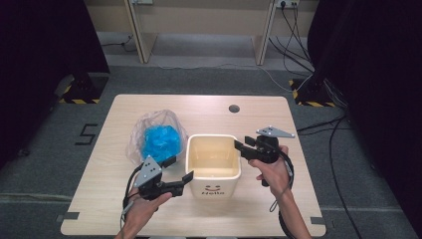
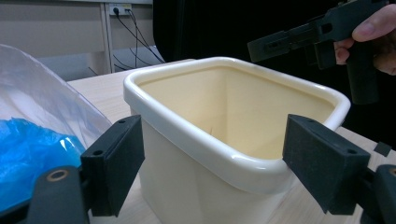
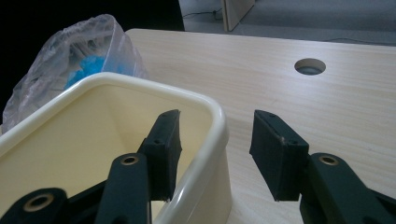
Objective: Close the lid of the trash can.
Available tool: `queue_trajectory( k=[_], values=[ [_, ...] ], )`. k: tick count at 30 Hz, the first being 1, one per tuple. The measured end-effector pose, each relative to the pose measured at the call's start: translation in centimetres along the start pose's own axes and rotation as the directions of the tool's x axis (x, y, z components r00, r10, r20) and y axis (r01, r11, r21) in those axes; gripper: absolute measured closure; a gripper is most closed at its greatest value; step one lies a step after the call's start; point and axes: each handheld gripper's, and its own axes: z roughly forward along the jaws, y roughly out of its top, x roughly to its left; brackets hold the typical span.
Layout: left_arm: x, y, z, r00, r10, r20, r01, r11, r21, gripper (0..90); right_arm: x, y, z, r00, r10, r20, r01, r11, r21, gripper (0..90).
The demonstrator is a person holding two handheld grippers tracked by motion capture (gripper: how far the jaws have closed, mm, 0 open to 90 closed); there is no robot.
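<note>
Cream plastic bin, square-mouthed, with a rolled rim and a smiley with lettering on the near face, standing upright and empty near the middle of the table, somewhat toward its near edge. Probably light and stiff, with glossy walls that could slip under the pads; best taken by the thick rim, one jaw inside and one outside the wall. Right gripper at the bin's right-hand rim, placed just so: jaws apart, straddling the wall without pressing it, released for now. Left gripper at the bin's near-left corner, jaws spread wide on either side of that corner, clamping nothing. Just beside the bin on its left, toward the table's left edge, a clear plastic bag slumped over crumpled blue contents. Beyond the bin, near the far edge, a round cable hole.
</note>
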Motion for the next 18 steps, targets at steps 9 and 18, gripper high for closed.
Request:
queue_trajectory(
  k=[9, 18],
  values=[
    [-0.1, 0.2, -0.4, 1.0, -0.001, 0.005, 0.001, 0.9999, -0.014, 19.3, -0.5, -0.8, 0.2, 0.9997, 0.018, -0.013, -0.018, 1.0, 0.001, 51.6],
    [0.3, -0.4, -1.5, 0.9985, -0.045, 0.031, 0.045, 0.999, 0.001, 17.5, -2.1, -0.9, -1.1, 0.999, 0.044, 0.001, -0.044, 0.999, -0.017, 42.2]
  ],
)
